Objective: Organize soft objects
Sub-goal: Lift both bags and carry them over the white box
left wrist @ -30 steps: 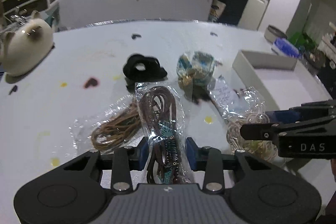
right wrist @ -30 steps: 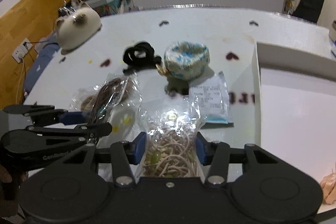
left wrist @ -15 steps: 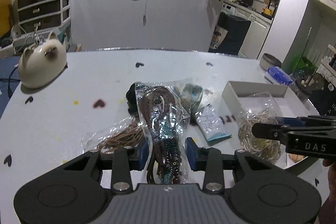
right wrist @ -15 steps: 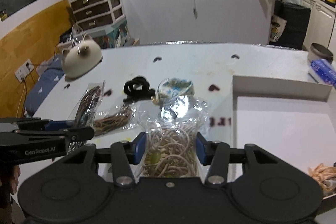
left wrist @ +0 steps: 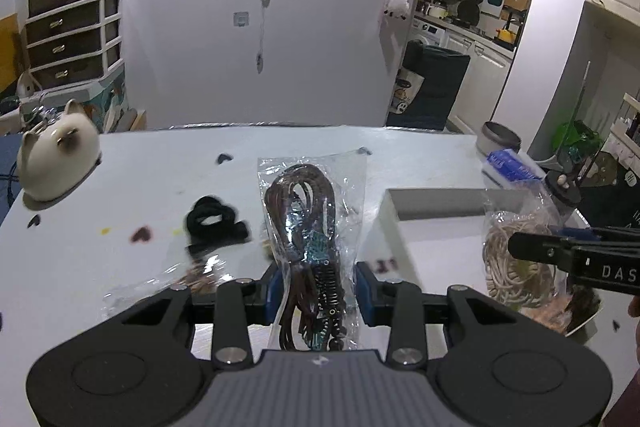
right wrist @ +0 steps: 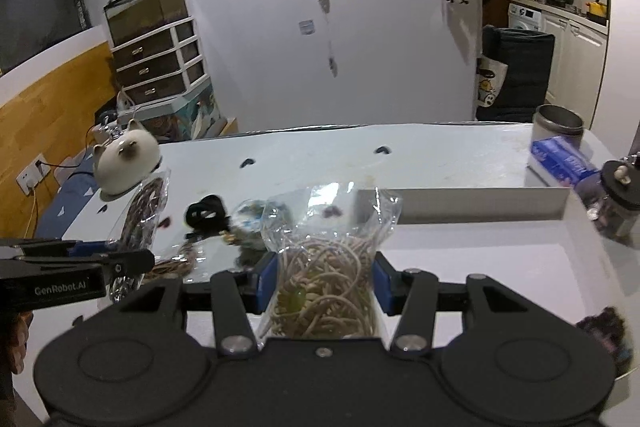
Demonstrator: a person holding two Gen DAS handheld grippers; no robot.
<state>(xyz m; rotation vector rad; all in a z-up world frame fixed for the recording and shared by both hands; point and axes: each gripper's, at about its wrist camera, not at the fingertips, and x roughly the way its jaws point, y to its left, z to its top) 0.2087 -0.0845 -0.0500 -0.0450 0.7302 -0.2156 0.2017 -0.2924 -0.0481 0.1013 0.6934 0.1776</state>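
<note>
Mid-carry: the left claw [left wrist: 316, 287] grips a bag of dark cord [left wrist: 310, 227], the right claw [right wrist: 324, 281] a bag of pale cord [right wrist: 326, 275], both held above the table [left wrist: 120, 207]. Next, a judgement: lower them into the white box [right wrist: 460, 205] at two o'clock, then release.

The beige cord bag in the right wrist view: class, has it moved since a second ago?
Yes. The beige cord bag, clamped in the right gripper, was lifted off the table and now overlaps the white box wall.
</note>
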